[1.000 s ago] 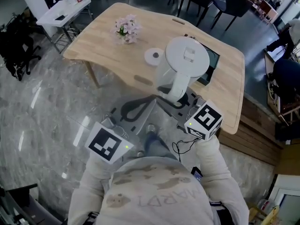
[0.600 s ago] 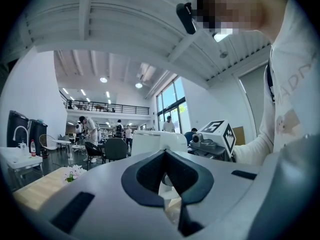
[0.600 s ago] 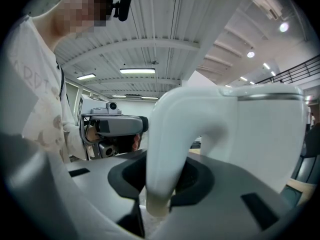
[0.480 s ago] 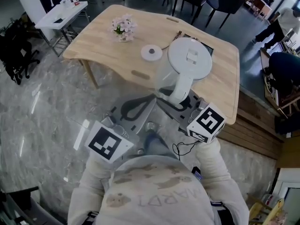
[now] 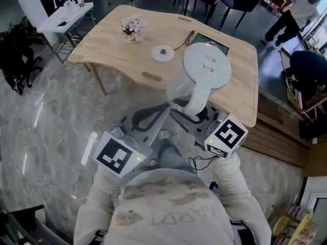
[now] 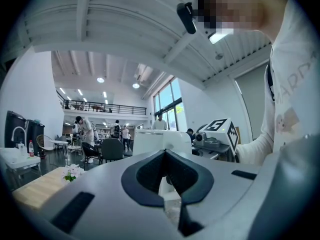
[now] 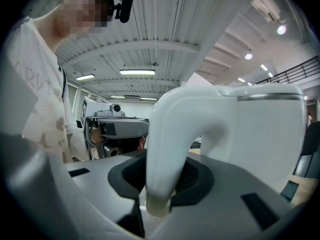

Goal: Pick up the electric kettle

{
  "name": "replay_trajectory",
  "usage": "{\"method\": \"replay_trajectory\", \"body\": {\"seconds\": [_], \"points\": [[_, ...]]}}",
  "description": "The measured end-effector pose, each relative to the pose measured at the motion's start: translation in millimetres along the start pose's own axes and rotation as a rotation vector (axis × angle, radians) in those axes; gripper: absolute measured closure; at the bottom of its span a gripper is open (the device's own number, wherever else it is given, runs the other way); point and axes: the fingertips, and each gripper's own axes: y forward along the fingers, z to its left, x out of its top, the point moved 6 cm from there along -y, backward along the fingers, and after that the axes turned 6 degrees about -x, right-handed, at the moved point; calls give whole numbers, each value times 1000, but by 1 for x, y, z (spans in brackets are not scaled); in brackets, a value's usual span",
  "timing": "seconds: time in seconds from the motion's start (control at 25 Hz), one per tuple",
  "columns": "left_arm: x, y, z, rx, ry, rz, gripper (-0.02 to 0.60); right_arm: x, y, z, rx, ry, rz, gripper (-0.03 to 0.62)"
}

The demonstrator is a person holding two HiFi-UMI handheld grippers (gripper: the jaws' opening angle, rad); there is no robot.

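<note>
The white electric kettle (image 5: 206,66) hangs in the air in front of the person, past the wooden table's (image 5: 112,50) near edge. My right gripper (image 5: 195,112) is shut on its curved handle (image 7: 167,144), which stands upright between the dark pads. The kettle's body (image 7: 267,129) fills the right of the right gripper view. Its round white base (image 5: 163,52) lies on the table with its cord, apart from the kettle. My left gripper (image 5: 162,111) sits just left of the kettle, jaws shut with nothing between them; the kettle (image 6: 160,140) shows beyond its tips (image 6: 165,153).
A small bunch of pink flowers (image 5: 132,26) and a dark tablet-like slab (image 5: 217,41) are on the table. A white side table (image 5: 65,15) stands far left, chairs behind. People walk at the upper right. Grey marble floor (image 5: 46,116) lies below.
The kettle has drawn back from the table and its base toward the person, carried in the right gripper. The left gripper moved along beside it.
</note>
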Motion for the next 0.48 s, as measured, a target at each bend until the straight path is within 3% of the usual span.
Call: {"method": "replay_trajectory", "body": {"seconds": [0.48], "points": [[7,-5,1,0,14,-2,569,6,-4,6,-12,16,-19,491]]}}
